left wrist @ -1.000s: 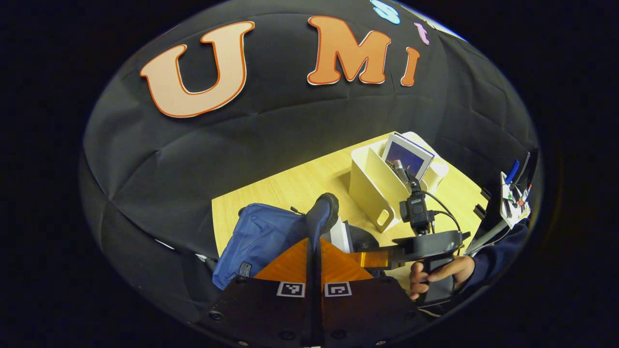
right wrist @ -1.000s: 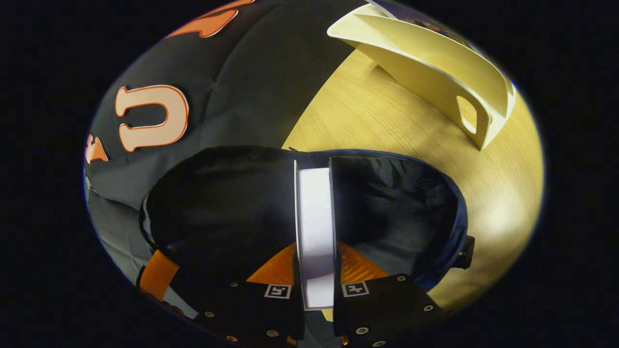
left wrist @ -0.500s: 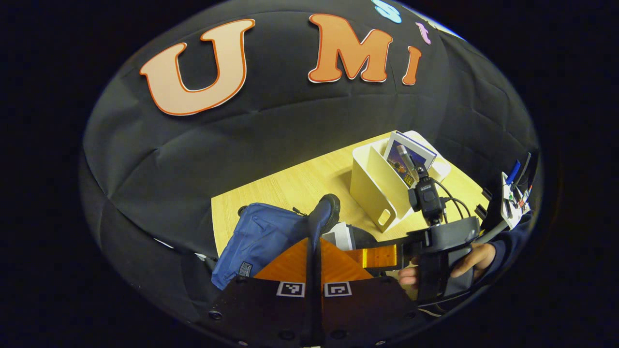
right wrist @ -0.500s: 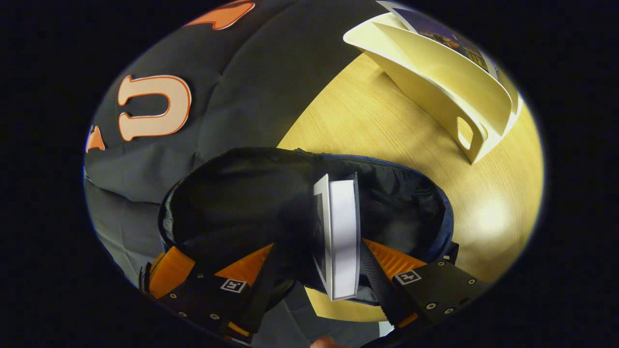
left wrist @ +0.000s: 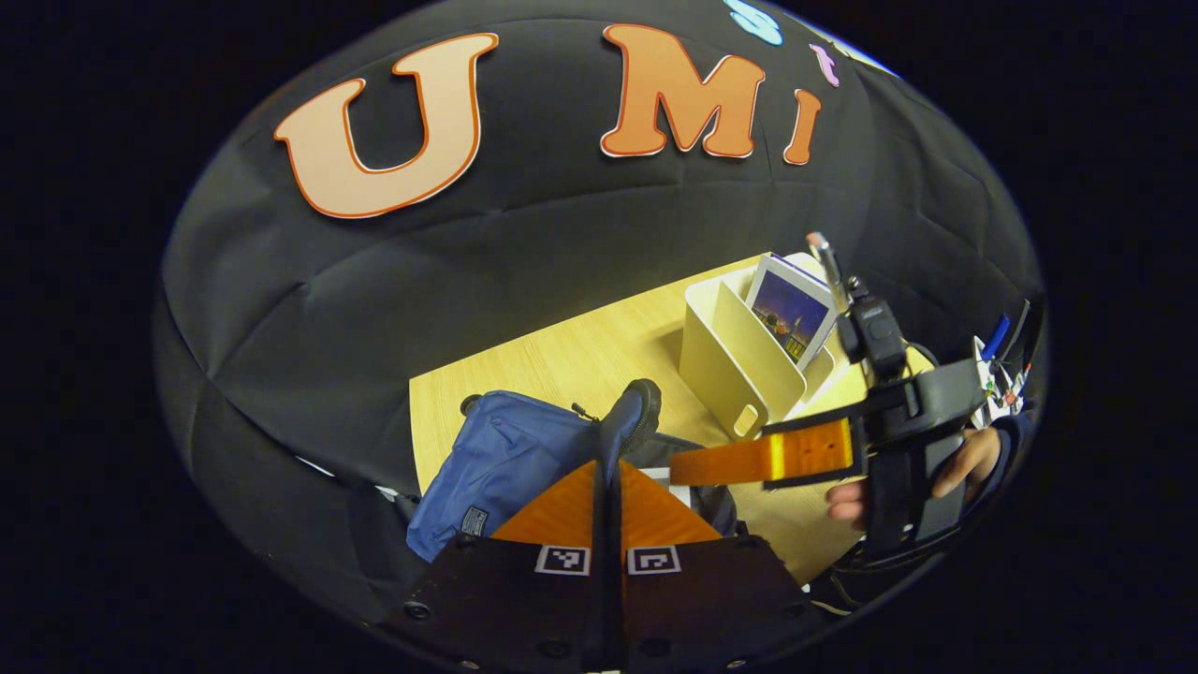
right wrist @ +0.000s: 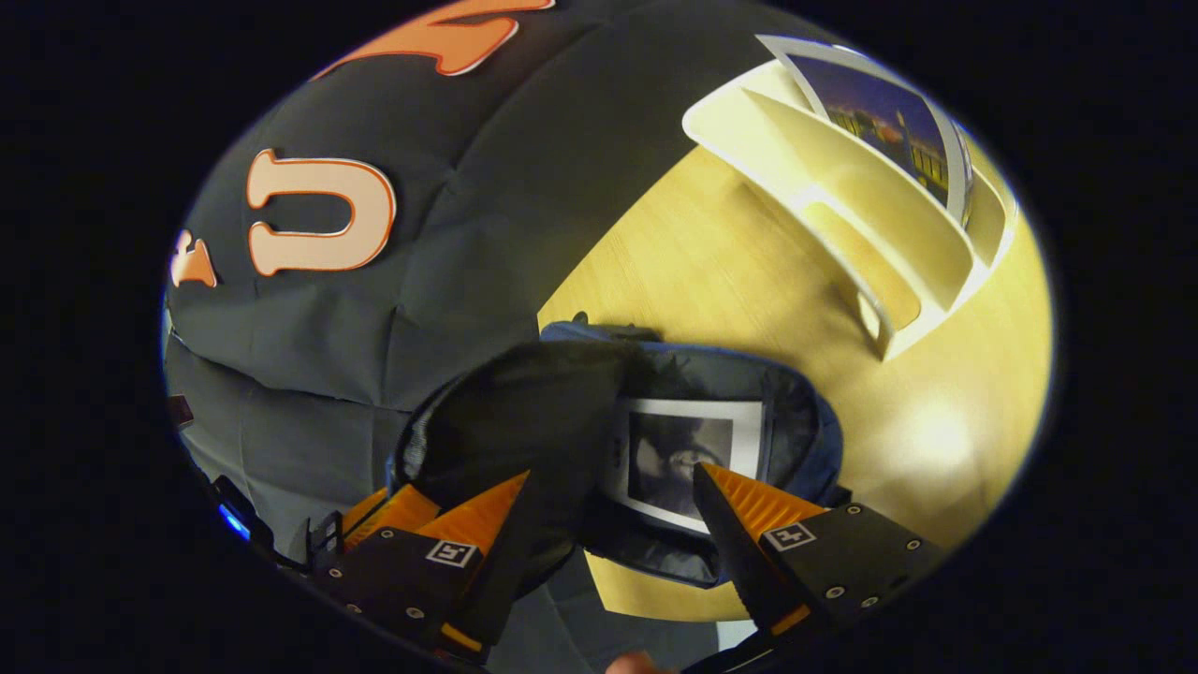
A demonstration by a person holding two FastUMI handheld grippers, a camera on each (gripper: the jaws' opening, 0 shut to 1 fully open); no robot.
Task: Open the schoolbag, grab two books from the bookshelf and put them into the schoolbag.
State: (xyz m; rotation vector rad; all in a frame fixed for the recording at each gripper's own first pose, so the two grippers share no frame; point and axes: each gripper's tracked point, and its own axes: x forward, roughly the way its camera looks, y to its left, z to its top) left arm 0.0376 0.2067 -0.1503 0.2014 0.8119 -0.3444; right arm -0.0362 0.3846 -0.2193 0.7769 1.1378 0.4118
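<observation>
Schoolbag (left wrist: 505, 459) sat at the left end of the wooden table (left wrist: 580, 351), its blue shell slumped and its mouth held up by the left gripper (left wrist: 613, 468), whose fingers were pressed together on the dark edge of the opening (left wrist: 629, 421). In the right gripper view, a book (right wrist: 683, 454) lay flat inside the bag's dark lining, cover up, with no finger touching it. Above it hung the right gripper (right wrist: 608, 524), fingers spread wide and holding nothing; from the left gripper view it appeared over the table between bag and shelf, gripped by a hand (left wrist: 936, 468). Farther right stood the cream bookshelf (left wrist: 739, 360), and in its far slot another book (left wrist: 791, 314) leaned upright, apart from both grippers.

By my reading, the first book was delivered and the step in hand was the trip to fetch the second. That move would call for swinging the empty right gripper across to the shelf, turning its fingers to straddle the leaning book's top edge, and closing on it, while the left gripper held the bag's mouth open.
</observation>
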